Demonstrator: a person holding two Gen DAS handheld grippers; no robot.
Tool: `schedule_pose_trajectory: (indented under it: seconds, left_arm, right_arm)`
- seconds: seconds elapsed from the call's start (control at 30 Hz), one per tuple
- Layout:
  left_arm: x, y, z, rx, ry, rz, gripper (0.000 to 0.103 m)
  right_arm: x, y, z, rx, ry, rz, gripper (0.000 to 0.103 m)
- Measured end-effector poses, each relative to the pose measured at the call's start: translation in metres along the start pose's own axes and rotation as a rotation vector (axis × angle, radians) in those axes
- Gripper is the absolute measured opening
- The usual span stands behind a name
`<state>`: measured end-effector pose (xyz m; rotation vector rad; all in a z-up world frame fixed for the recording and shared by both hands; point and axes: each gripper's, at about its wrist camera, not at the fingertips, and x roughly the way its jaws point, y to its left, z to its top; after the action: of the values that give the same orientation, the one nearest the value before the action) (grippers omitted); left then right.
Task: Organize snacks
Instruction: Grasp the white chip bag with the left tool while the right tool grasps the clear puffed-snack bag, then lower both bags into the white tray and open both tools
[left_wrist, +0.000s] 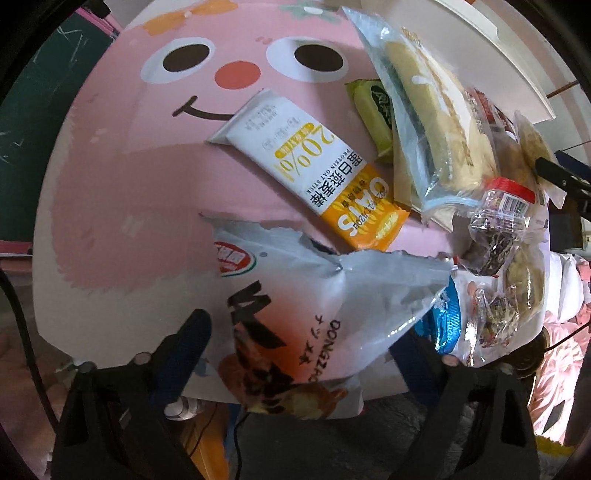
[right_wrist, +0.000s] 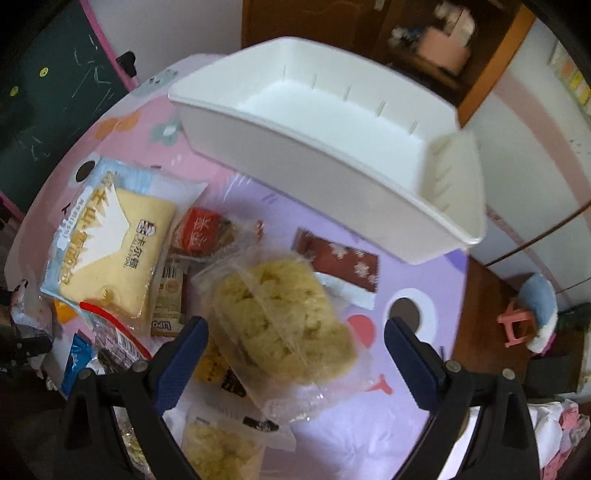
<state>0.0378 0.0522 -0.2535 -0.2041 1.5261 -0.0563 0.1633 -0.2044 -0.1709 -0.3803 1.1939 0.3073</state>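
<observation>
Crowding the pink table (left_wrist: 122, 206), snack packets, white bin (right_wrist: 332, 155) behind

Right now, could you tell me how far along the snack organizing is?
Nothing looks done: the white bin shows no snacks inside. In hand: the left gripper, open, straddles the torn chip bag; the right gripper, open, straddles a clear puff bag; neither is gripped yet. Left: the oat bar, cake pack and the rest of the pile on the table.
</observation>
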Motion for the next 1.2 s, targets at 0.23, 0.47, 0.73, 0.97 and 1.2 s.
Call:
schedule_pose_trajectory:
  seconds: [0.23, 0.47, 0.73, 0.97, 1.2]
  left_arm:
    - [0.003, 0.006, 0.009, 0.002, -0.020, 0.006, 0.051]
    - [-0.013, 0.000, 0.013, 0.009, -0.048, -0.010, 0.040]
    - [-0.082, -0.016, 0.017, 0.081, -0.136, 0.006, 0.039]
    - [-0.172, -0.061, 0.076, 0.176, -0.324, 0.015, 0.040]
    - [-0.213, -0.130, 0.168, 0.277, -0.462, 0.018, 0.041]
  right_arm:
    - [0.018, -0.011, 0.001, 0.074, 0.056, 0.133, 0.059]
    - [0.011, -0.012, -0.002, 0.117, 0.044, 0.130, 0.056]
    - [-0.047, -0.018, -0.001, 0.209, -0.086, 0.142, 0.056]
    - [-0.102, -0.038, 0.013, 0.316, -0.206, 0.154, 0.056]
    - [-0.126, -0.081, 0.052, 0.497, -0.273, 0.160, 0.056]
